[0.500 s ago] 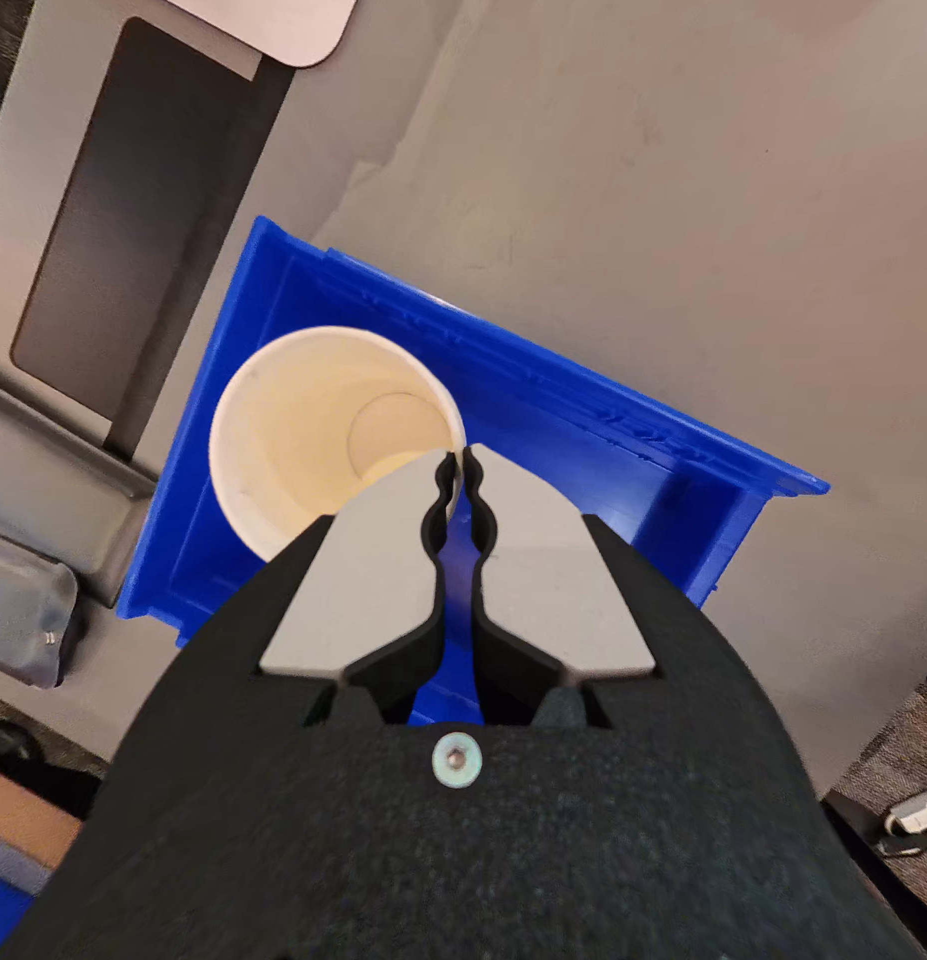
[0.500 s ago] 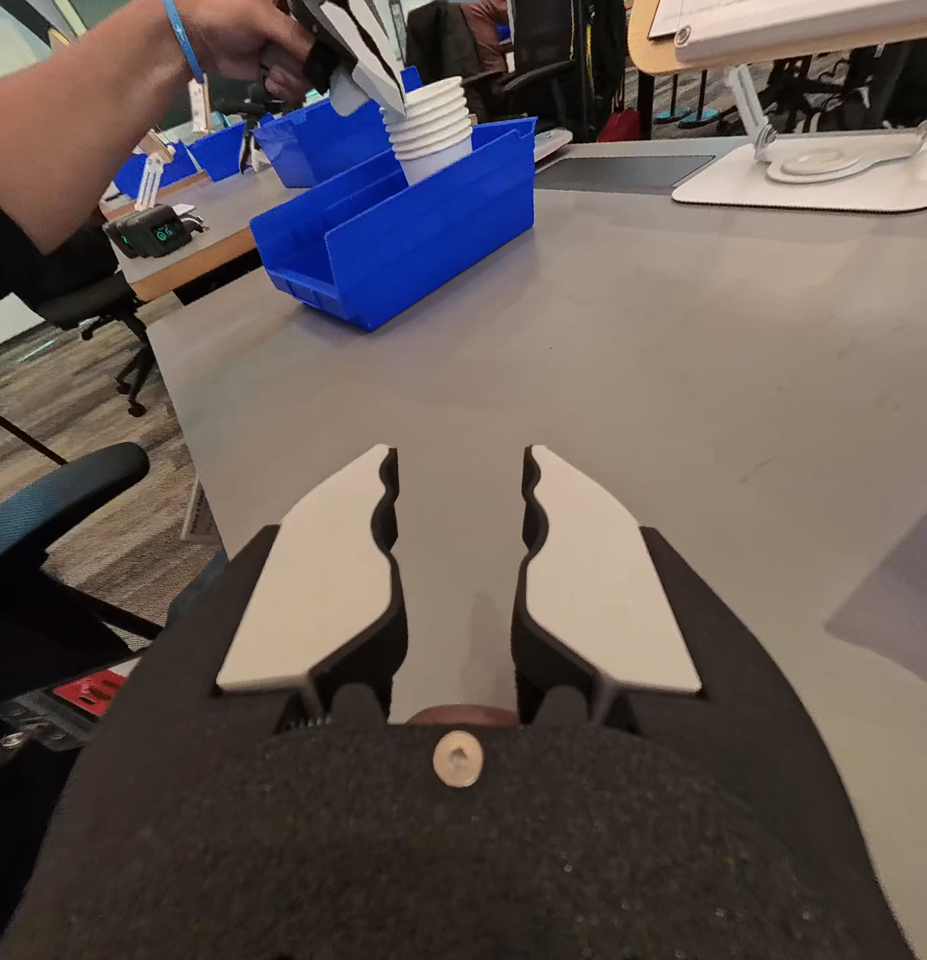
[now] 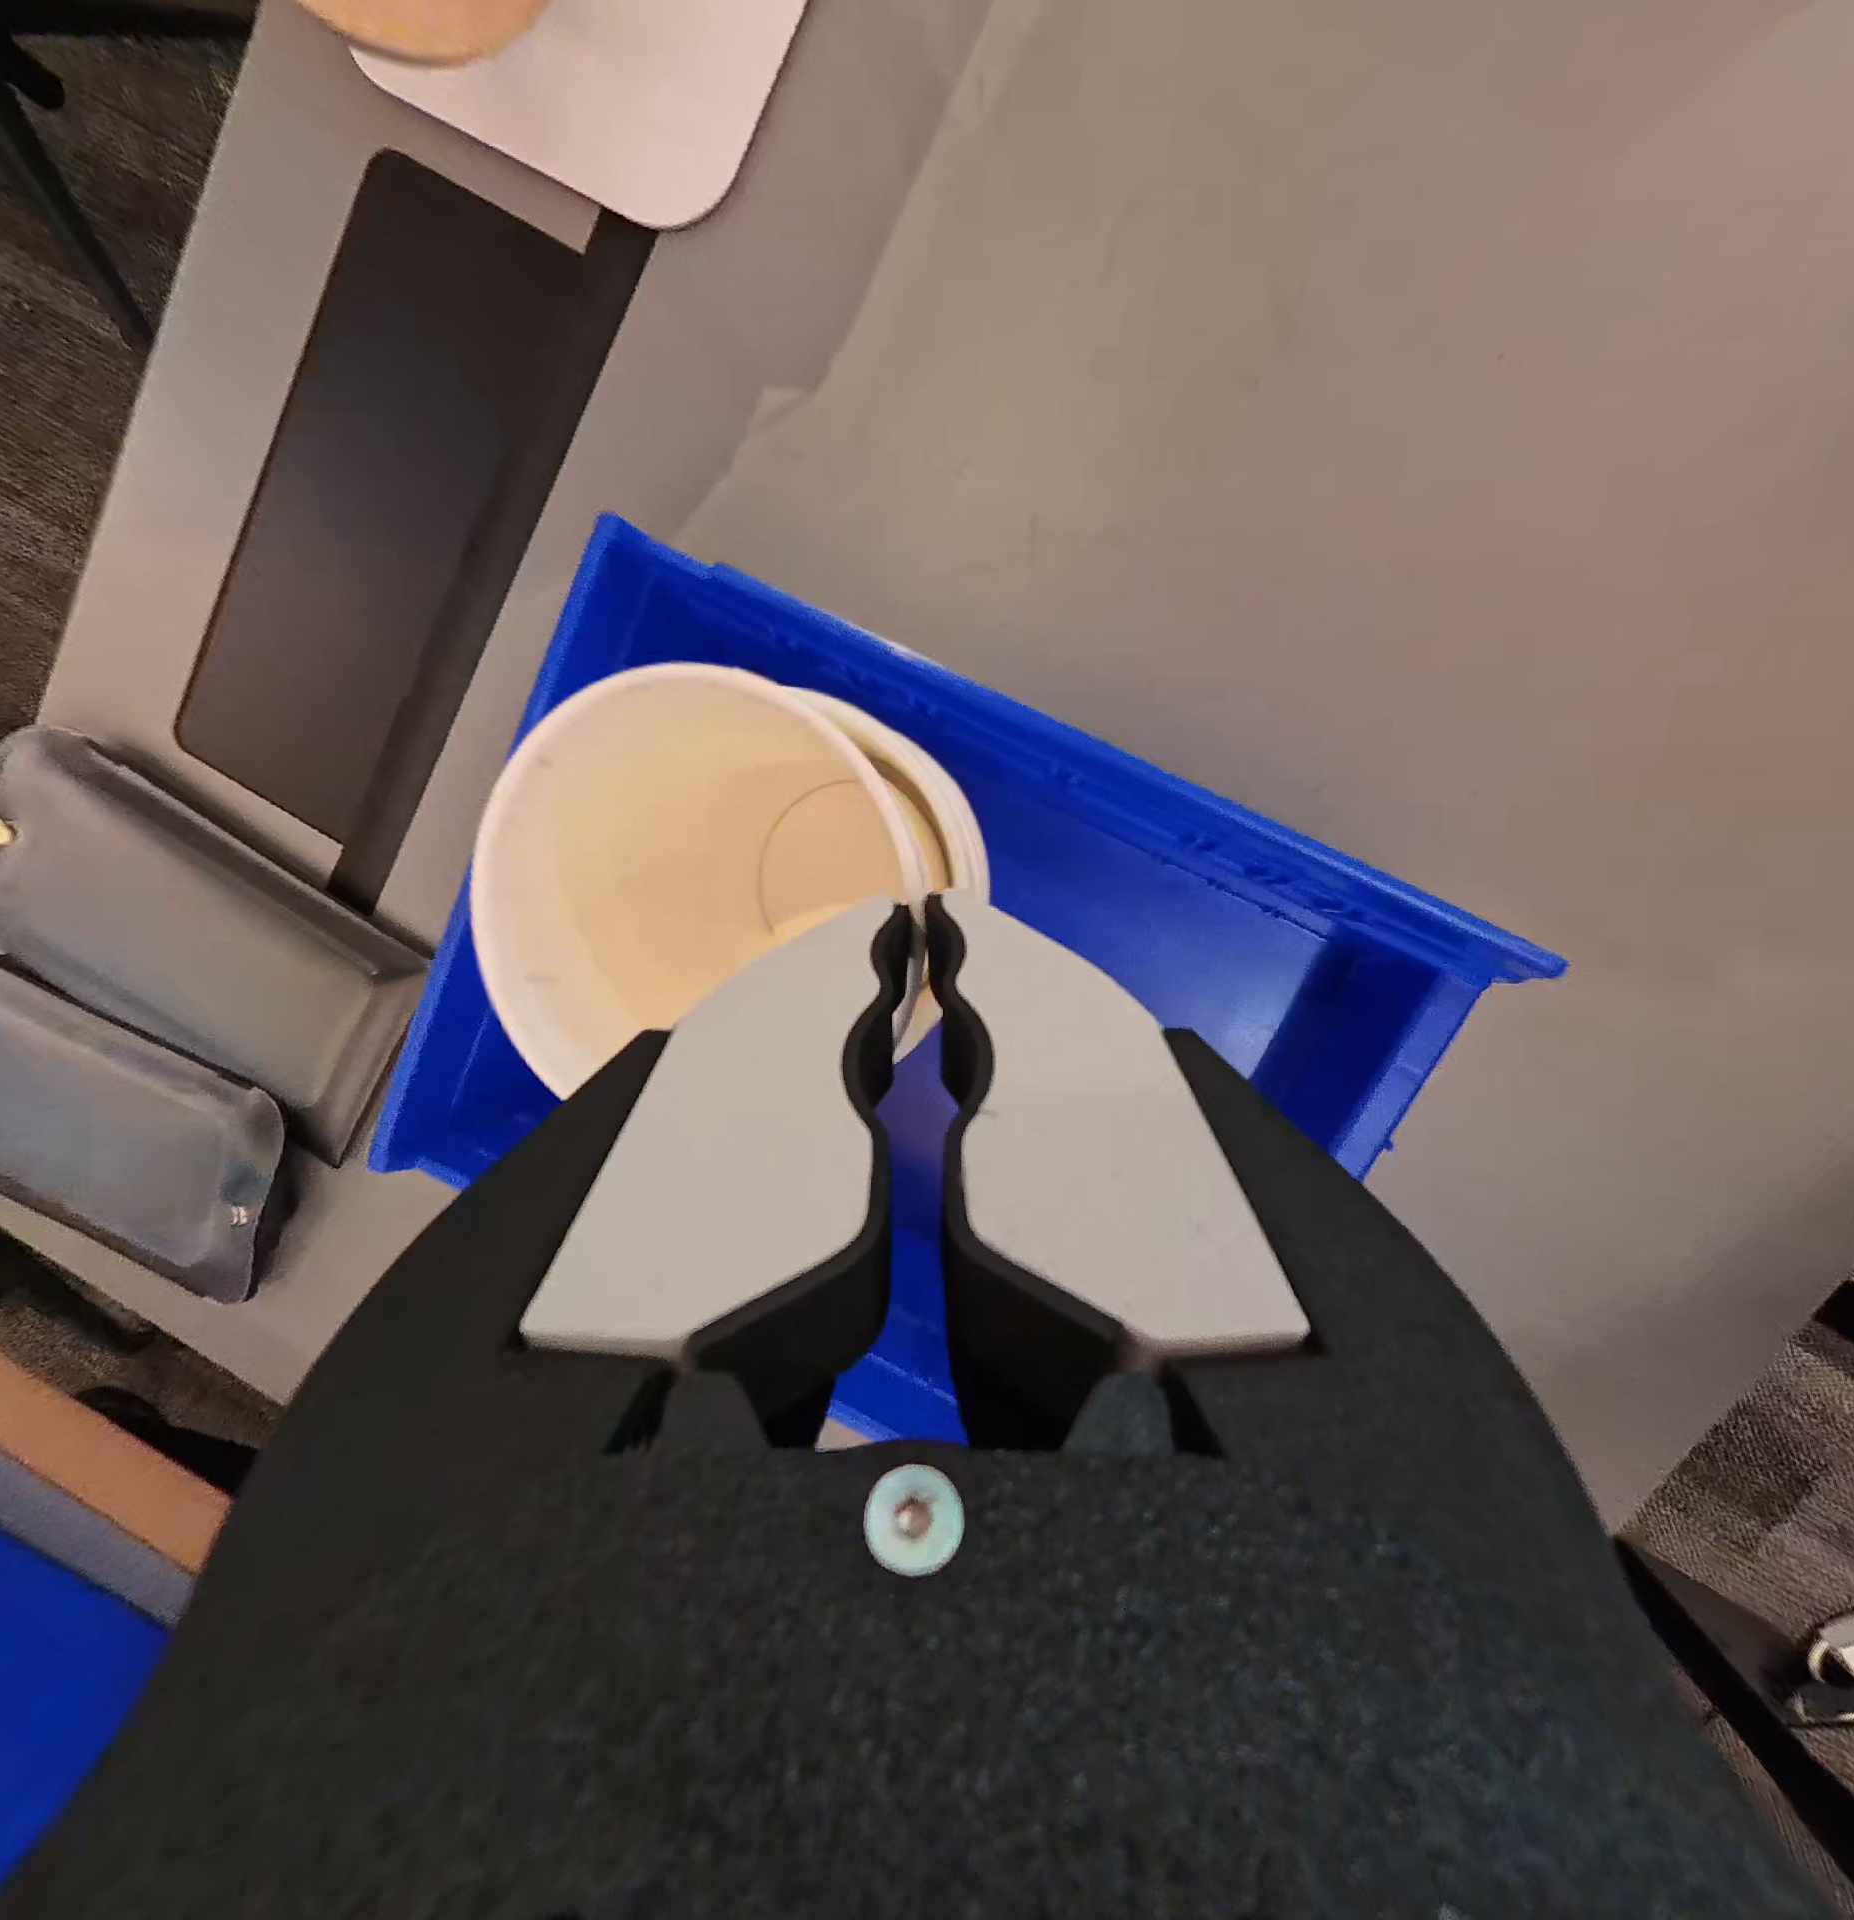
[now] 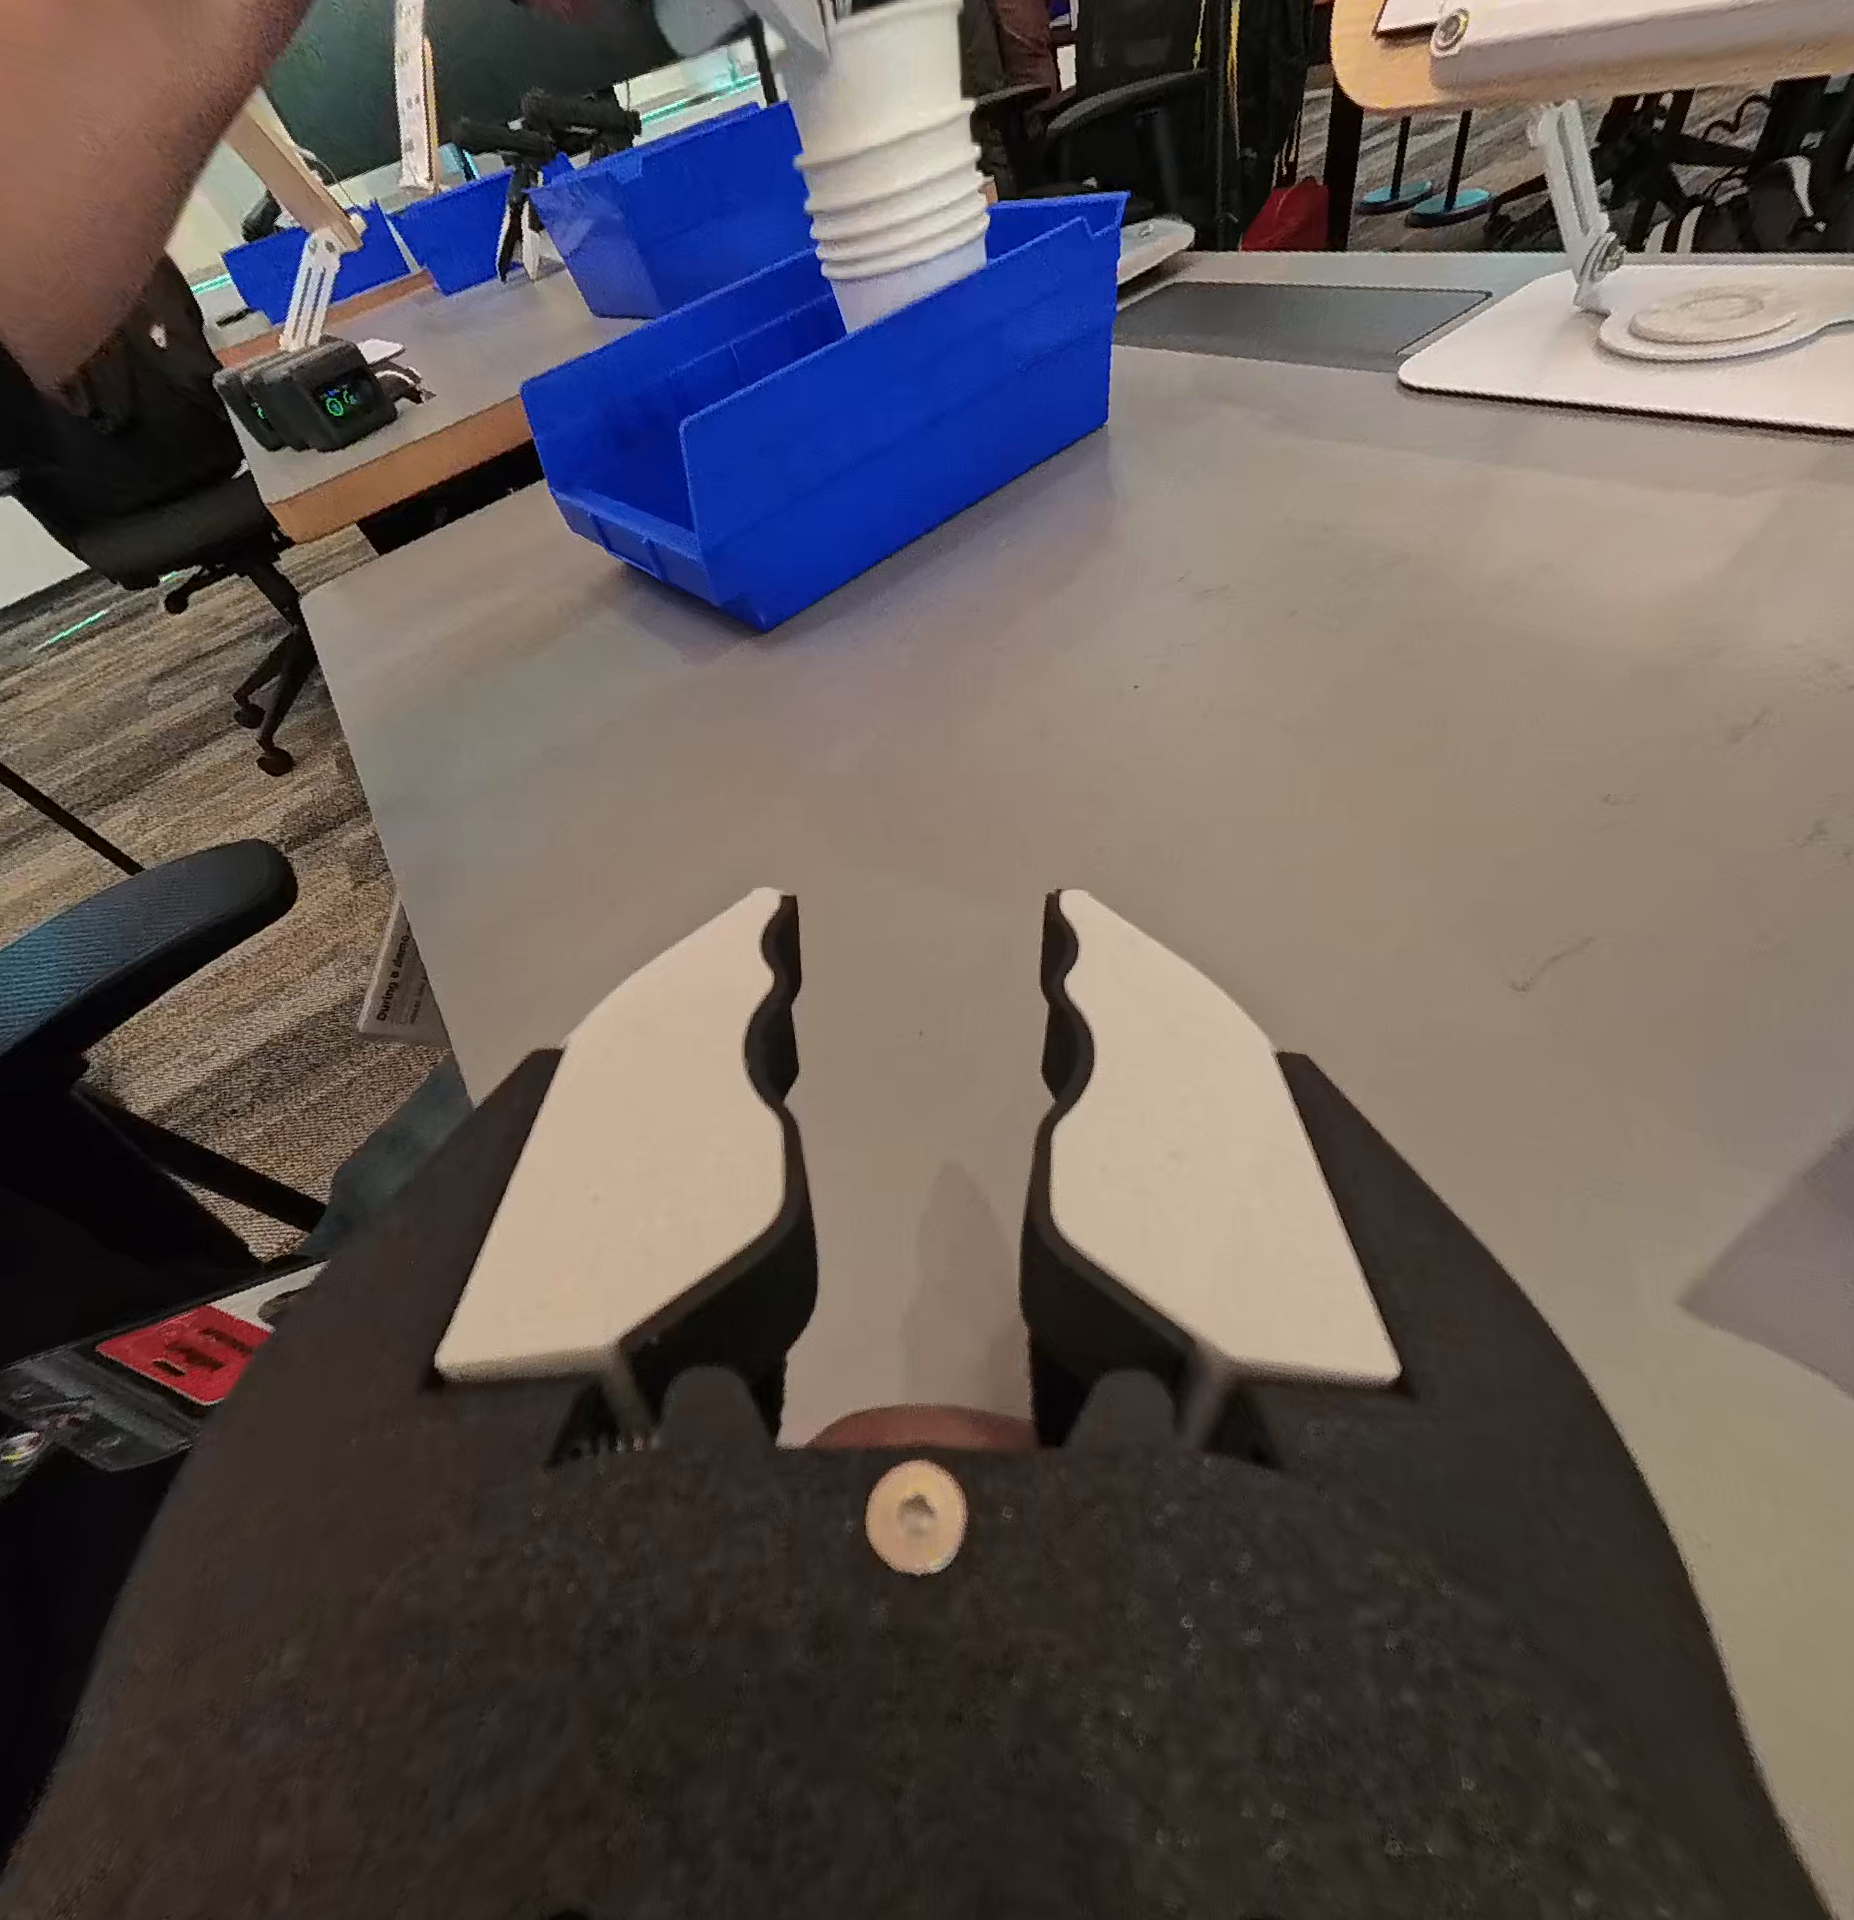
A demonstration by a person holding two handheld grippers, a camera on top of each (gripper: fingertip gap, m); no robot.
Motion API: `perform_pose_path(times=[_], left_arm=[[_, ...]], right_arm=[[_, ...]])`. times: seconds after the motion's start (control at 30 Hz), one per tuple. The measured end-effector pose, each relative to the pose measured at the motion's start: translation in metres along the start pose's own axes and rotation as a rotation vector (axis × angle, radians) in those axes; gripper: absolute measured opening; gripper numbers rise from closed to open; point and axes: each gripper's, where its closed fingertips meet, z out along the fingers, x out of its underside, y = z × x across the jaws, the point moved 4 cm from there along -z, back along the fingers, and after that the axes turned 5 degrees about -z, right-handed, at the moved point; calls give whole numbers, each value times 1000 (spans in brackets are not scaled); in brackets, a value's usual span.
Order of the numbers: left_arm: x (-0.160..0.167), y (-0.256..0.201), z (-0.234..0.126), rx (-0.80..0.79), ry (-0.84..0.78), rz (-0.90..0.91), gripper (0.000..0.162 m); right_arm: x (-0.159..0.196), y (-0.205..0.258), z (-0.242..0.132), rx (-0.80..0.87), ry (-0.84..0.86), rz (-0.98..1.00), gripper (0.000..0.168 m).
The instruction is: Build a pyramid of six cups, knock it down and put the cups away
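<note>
White paper cups stood nested in a stack whose lower end sat inside the blue plastic bin, at the bin's far end, while the top cup was lifted partly out of the ones under it and tilted off their axis. In the left wrist view that cup's cream inside faced the camera, with the rims of the lower cups showing just behind its right edge. The left gripper was clenched on the top cup's rim, one finger inside the wall and one outside, their tips nearly meeting across the thin paper. From the right wrist view this gripper was almost cut off by the picture's upper edge, above the bin. The bin rested on a grey table, its open-fronted end turned toward the near left corner of the table. Beyond the bin a dark rectangular inset lay in the tabletop, and to the right of that stood the white base of a stand. More blue bins sat on a wood-edged table behind and left of the bin. The right gripper hovered low over bare tabletop, well apart from the bin on its near side, fingers spread and holding nothing. Left of the bin, a person's forearm crossed the upper corner.
</note>
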Motion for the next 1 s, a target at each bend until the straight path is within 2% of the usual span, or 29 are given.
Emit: perform_pose_path(times=[0.2,0.33,0.43,0.5,0.6,0.7,0.83,0.9,1.0], left_arm=[[-8,3,-54,-90,-79,-9,2],[-16,5,-104,-137,-245,-78,3],[-29,-1,-124,-136,-427,-177,3],[-43,-13,-118,-94,-535,-252,2],[-72,-41,-86,-46,-638,-375,2],[-113,-83,-55,116,-767,-507,2],[-157,-143,-27,451,-925,-615,2],[-166,-168,-17,592,-979,-651,2],[-169,-197,-4,738,-1023,-694,2]], right_arm=[[-7,0,-4,-21,-20,20,44],[-17,-2,-6,-32,-53,34,44],[-25,-7,-3,-49,-88,64,43],[-31,-12,4,-77,-112,110,43],[-42,-19,21,-151,-129,188,43],[-56,-28,42,-191,-139,163,47],[-87,-48,56,-202,-267,117,73],[-104,-61,53,-196,-362,128,89],[-118,-80,44,-177,-475,116,102]])
